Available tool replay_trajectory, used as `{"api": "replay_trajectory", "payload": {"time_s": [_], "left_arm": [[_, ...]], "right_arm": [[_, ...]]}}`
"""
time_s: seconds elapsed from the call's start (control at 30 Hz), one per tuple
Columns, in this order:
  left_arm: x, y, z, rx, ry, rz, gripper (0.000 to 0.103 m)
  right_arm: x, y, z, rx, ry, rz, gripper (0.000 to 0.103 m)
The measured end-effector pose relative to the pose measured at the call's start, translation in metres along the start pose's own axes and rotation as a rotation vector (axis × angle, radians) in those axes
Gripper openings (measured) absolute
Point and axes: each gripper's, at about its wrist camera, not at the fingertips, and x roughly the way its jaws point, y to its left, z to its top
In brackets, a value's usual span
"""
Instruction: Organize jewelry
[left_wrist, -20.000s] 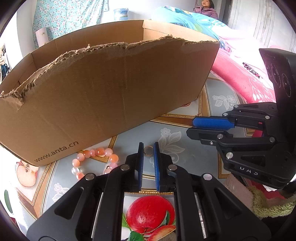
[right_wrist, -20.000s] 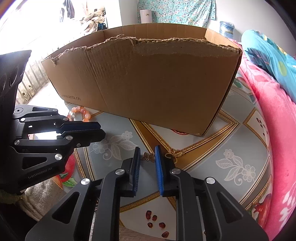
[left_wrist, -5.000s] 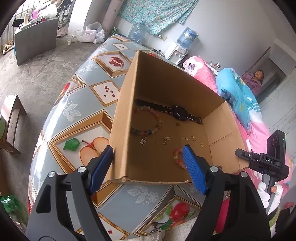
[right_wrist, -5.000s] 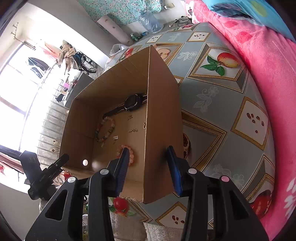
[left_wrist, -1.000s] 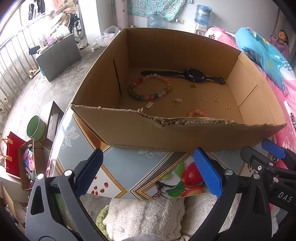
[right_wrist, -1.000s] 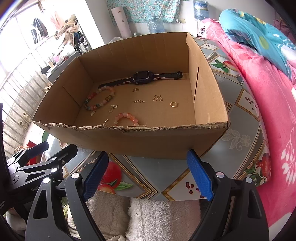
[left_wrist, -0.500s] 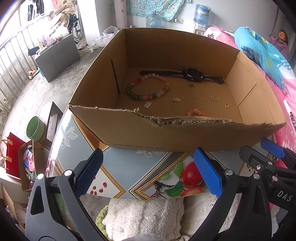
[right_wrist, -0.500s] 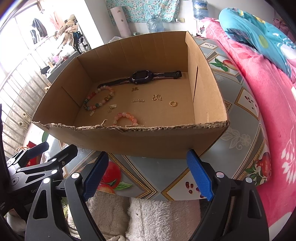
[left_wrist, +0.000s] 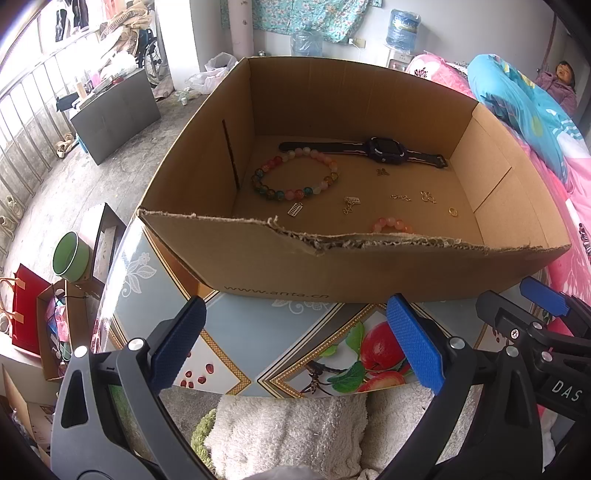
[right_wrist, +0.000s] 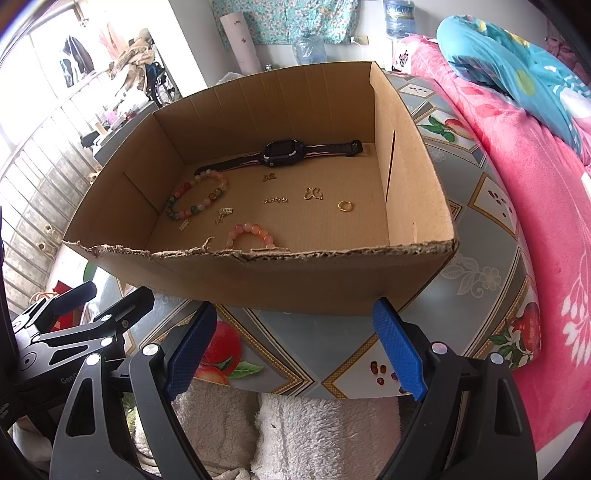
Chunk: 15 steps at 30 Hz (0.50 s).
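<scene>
An open cardboard box (left_wrist: 280, 269) (right_wrist: 295, 284) stands on the fruit-patterned table. Inside lie a black watch (left_wrist: 384, 149) (right_wrist: 282, 151), a multicolour bead bracelet (left_wrist: 295, 177) (right_wrist: 197, 199), a pink bead bracelet (left_wrist: 391, 225) (right_wrist: 251, 234), a gold ring (right_wrist: 345, 205) (left_wrist: 453, 211) and several small gold charms (right_wrist: 313, 193). My left gripper (left_wrist: 295, 343) is open and empty, held back from the box's near wall. My right gripper (right_wrist: 293, 347) is likewise open and empty in front of that wall. Each gripper shows at the edge of the other's view.
White towels (left_wrist: 288, 432) (right_wrist: 325, 432) lie at the table's near edge under the grippers. A pink blanket (right_wrist: 535, 192) borders the table on the right. On the floor at left stand a green bowl (left_wrist: 70, 256) and a red bag (left_wrist: 26, 306). A person (left_wrist: 557, 85) sits far back.
Nothing has visibly changed over the last second; both grippers hold still and open before the box. Much earlier they had been shut on small pieces, then spread around the box walls.
</scene>
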Motion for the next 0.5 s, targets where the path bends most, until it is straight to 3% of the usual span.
{"api": "replay_trajectory", "payload": {"time_s": [0.5], "left_arm": [[0.0003,0.0005,-0.0002,0.000,0.000,0.000,0.095]], "right_arm": [[0.0002,0.0016,-0.0010,-0.002,0.002,-0.003,0.084]]}}
